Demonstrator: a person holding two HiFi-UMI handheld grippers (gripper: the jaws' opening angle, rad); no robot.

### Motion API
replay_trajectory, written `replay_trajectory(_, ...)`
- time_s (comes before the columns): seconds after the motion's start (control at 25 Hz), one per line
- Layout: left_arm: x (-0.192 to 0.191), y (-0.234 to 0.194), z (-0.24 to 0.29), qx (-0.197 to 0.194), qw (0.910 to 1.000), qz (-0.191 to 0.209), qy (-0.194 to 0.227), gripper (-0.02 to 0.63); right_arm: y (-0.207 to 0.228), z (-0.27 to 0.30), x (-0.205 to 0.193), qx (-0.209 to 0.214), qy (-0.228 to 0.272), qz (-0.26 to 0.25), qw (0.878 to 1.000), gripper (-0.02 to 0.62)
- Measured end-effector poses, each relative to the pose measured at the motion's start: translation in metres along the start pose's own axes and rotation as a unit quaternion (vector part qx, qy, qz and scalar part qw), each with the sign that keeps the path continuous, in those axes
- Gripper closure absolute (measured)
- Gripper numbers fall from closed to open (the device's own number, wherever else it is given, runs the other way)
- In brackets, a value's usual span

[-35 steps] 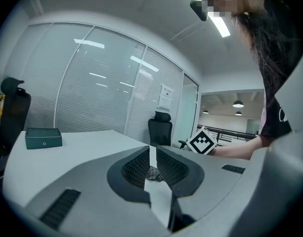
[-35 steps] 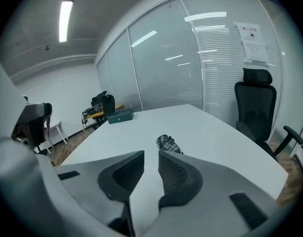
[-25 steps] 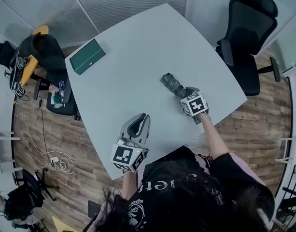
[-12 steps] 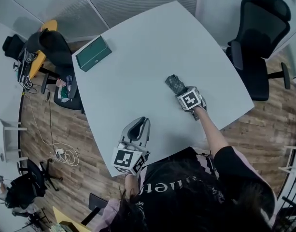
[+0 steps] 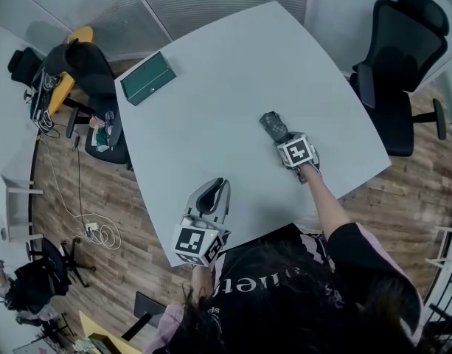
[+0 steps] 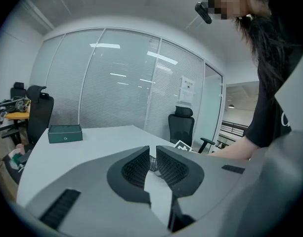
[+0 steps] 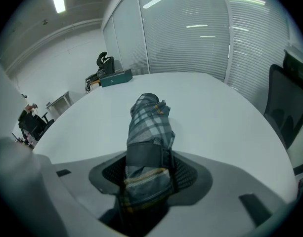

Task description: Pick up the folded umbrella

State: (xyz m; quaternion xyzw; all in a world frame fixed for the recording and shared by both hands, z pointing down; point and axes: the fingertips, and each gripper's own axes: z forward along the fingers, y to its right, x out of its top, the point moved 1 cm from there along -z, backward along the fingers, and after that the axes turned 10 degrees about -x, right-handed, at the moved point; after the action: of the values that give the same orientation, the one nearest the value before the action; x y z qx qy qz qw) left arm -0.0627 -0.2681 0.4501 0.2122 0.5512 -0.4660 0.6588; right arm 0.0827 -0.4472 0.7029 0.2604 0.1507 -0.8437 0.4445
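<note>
The folded umbrella [image 5: 272,126], grey plaid with a dark strap, lies on the white table [image 5: 211,102] toward its right side. My right gripper [image 5: 283,140] points steeply down over the umbrella's near end. In the right gripper view the umbrella [image 7: 150,127] fills the space between the jaws of the right gripper [image 7: 149,169]. The jaws are closing and both pads touch the fabric. My left gripper [image 5: 214,190] hovers at the table's near edge, well left of the umbrella. Seen in its own view, the left gripper [image 6: 152,159] is shut with nothing in it.
A green box [image 5: 147,79] rests at the table's far left corner. A black office chair [image 5: 395,72] stands beyond the right edge. More chairs and a bag [image 5: 85,72] crowd the left side. Cables [image 5: 93,234] lie on the wooden floor.
My right gripper has come down over the umbrella's near end, so that its jaws now flank it. The left gripper has stayed where it was.
</note>
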Motion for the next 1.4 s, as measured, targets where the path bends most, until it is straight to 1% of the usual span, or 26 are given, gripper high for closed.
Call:
replay_trajectory(0.16,-0.001,-0.004,-0.007,0.000,1.0000,0.000,0.002,0.551,-0.002,-0.012,0.001,0.008,0.005,0.039,0.999,0.364)
replay_trajectory(0.32,-0.004,-0.008,-0.017,0.000,1.0000,-0.001,0.001,0.551,-0.011,-0.041,0.013,0.028,0.037,0.070,0.996,0.364)
replay_trajectory(0.48,-0.007,-0.009,-0.027,-0.007,1.0000,0.000,0.004,0.551,-0.028,-0.077,0.023,0.053,0.074,0.096,0.991,0.364)
replay_trajectory(0.6,-0.008,-0.011,-0.036,-0.015,0.9999,0.002,0.008,0.551,-0.045,-0.106,0.030,0.065,0.097,0.105,0.988,0.364)
replay_trajectory(0.84,-0.013,-0.019,-0.064,-0.028,0.9995,0.005,0.015,0.551,-0.083,-0.158,0.035,0.060,0.125,0.109,0.984,0.364)
replay_trajectory(1.08,-0.026,-0.030,-0.098,-0.048,0.9987,0.005,0.015,0.551,-0.133,-0.200,0.032,0.068,0.146,0.128,0.979,0.364)
replay_trajectory(1.24,-0.036,-0.033,-0.120,-0.068,0.9976,0.007,0.012,0.551,-0.168,-0.219,0.023,0.073,0.152,0.148,0.974,0.364)
replay_trajectory(1.4,-0.046,-0.038,-0.139,-0.085,0.9963,0.006,0.011,0.551,-0.199,-0.230,0.012,0.071,0.148,0.163,0.973,0.364)
